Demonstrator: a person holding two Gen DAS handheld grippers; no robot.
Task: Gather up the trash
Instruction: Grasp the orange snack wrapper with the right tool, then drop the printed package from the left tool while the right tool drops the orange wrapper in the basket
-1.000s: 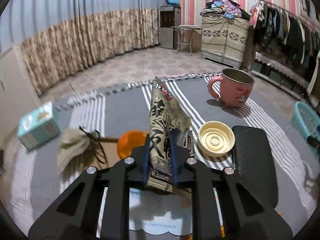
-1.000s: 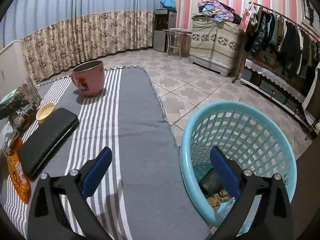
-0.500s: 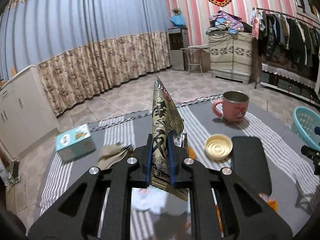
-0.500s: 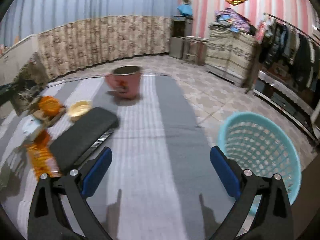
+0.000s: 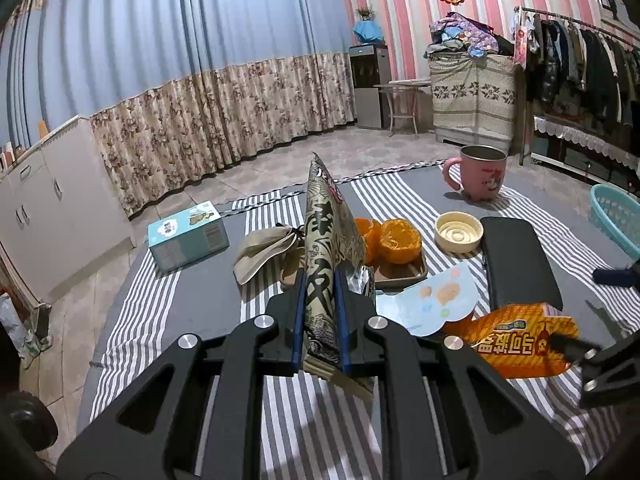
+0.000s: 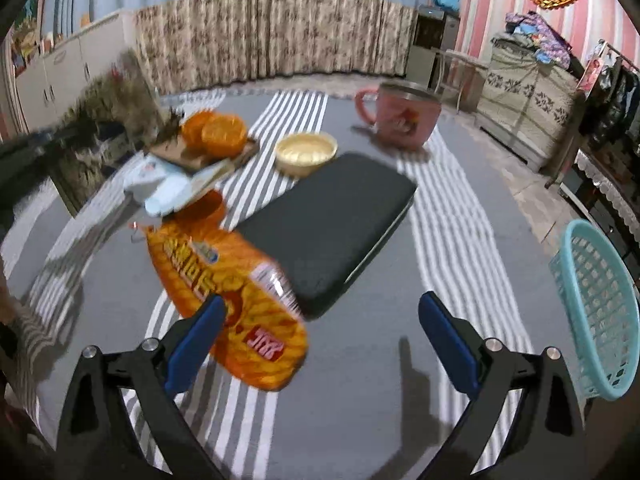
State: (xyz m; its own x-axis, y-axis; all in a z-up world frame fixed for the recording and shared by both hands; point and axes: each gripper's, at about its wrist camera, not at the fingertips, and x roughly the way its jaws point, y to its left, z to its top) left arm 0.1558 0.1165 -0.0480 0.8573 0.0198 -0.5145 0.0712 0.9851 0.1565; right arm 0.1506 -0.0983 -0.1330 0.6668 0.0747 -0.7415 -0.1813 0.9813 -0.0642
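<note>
since a second ago your right gripper (image 6: pixel 320 320) has swung off the turquoise basket (image 6: pixel 600 312) and now looks across the tabletop (image 6: pixel 460 220), while your left gripper (image 5: pixel 320 312) has pulled back with its load, so the whole spread sits further off in its view.

your left jaws are pressed nearly together on the beige patterned snack bag (image 5: pixel 324 248), which stands upright between the blue pads, clear of the striped cloth.

your right jaws are wide and closing. the orange snack bag (image 6: pixel 228 292) lies flat on the cloth under the left pad and reaches into the gap, but neither pad presses on it. that view is blurred with motion.

in the left wrist view the orange bag lies at the right, its near corner beside your right gripper's black tip. a pale blue wrapper (image 5: pixel 432 300) lies just behind it, and orange peels (image 5: pixel 392 236) sit on a small tray (image 5: pixel 404 272) further back. a black case (image 5: pixel 516 260) lies beside a cream lid (image 5: pixel 458 232), with a pink mug (image 5: pixel 480 172) beyond. a teal tissue box (image 5: pixel 188 234) and a crumpled beige cloth (image 5: pixel 264 248) lie to the left. the basket stands off the tabletop's right edge.
</note>
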